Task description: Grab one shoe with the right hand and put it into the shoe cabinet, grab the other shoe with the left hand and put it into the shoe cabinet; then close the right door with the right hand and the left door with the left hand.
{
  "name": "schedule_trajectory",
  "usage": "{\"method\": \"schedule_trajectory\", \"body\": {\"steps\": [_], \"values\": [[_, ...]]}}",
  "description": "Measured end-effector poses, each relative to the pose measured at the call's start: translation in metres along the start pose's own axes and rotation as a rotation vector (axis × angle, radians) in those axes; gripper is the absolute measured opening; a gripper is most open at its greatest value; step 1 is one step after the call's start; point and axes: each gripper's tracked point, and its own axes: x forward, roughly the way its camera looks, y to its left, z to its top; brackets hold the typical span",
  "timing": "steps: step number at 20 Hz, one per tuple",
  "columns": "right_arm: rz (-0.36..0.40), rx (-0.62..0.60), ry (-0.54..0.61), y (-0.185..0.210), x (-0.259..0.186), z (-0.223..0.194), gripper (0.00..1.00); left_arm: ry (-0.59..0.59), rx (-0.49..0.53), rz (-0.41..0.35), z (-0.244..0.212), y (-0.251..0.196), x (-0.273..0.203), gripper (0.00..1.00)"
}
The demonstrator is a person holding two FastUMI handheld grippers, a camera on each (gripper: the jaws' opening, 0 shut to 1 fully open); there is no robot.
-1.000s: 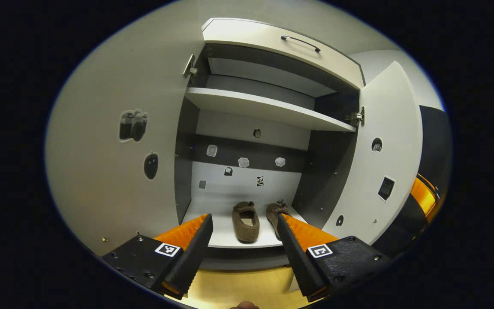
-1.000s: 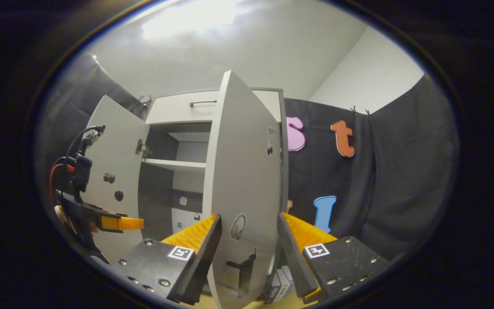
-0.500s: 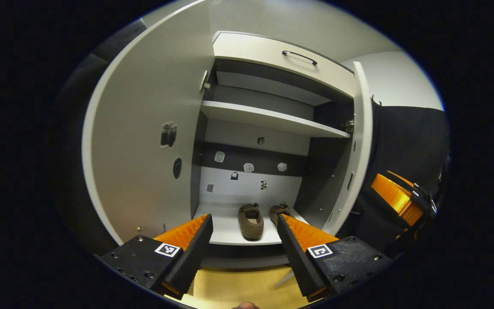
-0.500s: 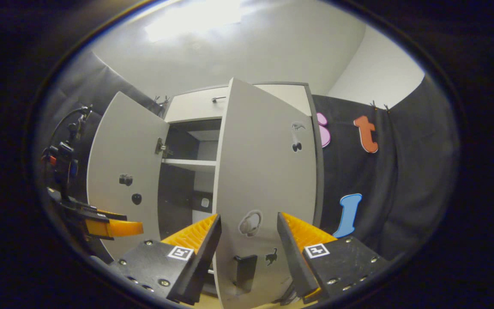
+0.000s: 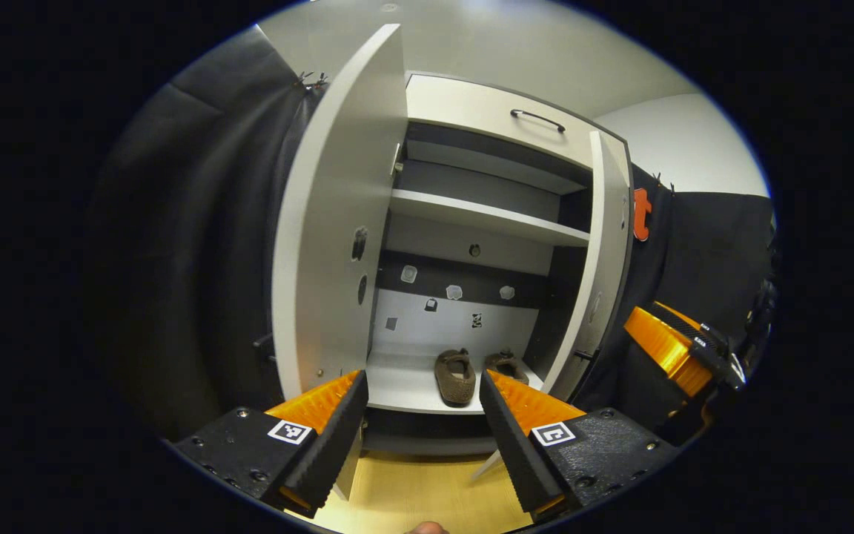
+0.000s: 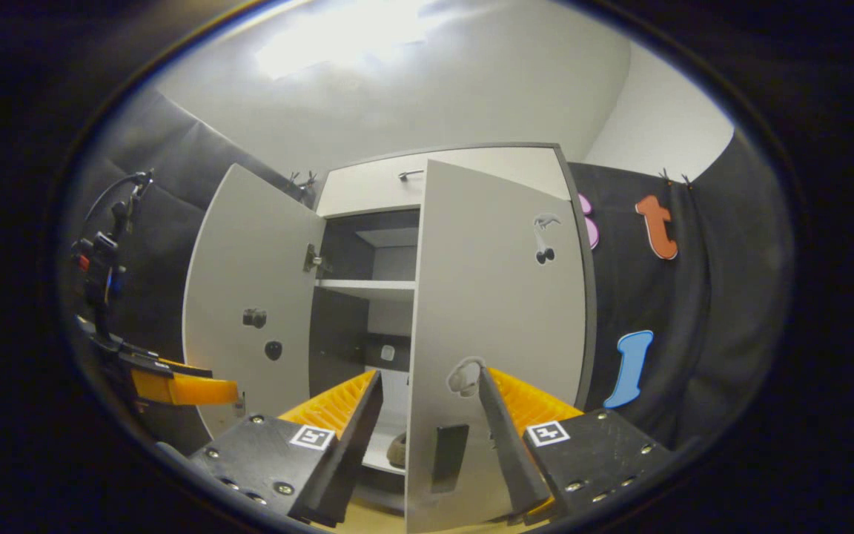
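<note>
Standing ajar, the right door (image 6: 497,326) fronts the right gripper (image 6: 427,430); both grippers' jaws gape empty, shoes (image 5: 455,377) shelved inside.

Bright overhead glare whitens the ceiling (image 6: 338,52); edges bend, cabinet interior (image 5: 471,222) shadowed.

I count two brown woven slippers (image 5: 455,374) (image 5: 507,364) side by side on the bottom shelf of one tall white shoe cabinet (image 5: 497,122). It has two flat white doors, left (image 5: 338,222) and right (image 5: 605,252), one top drawer with one dark metal bar handle (image 5: 537,119), and one white middle shelf (image 5: 486,216). About seven small stickers (image 5: 454,292) dot its back panel (some too small to make out).
</note>
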Motion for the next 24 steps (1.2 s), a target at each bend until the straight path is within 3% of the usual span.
{"method": "schedule_trajectory", "body": {"steps": [11,19,24], "values": [[0.046,0.039,0.005,0.019,-0.011,0.001,0.79,-0.052,0.003,0.112,0.015,0.031,-0.065,0.92],[0.097,0.066,0.022,0.033,-0.011,-0.006,0.79,-0.092,-0.007,0.295,0.026,0.088,-0.1,0.92],[0.086,0.081,0.03,0.022,-0.012,-0.011,0.79,-0.112,-0.022,0.417,0.031,0.132,-0.093,0.92]]}}
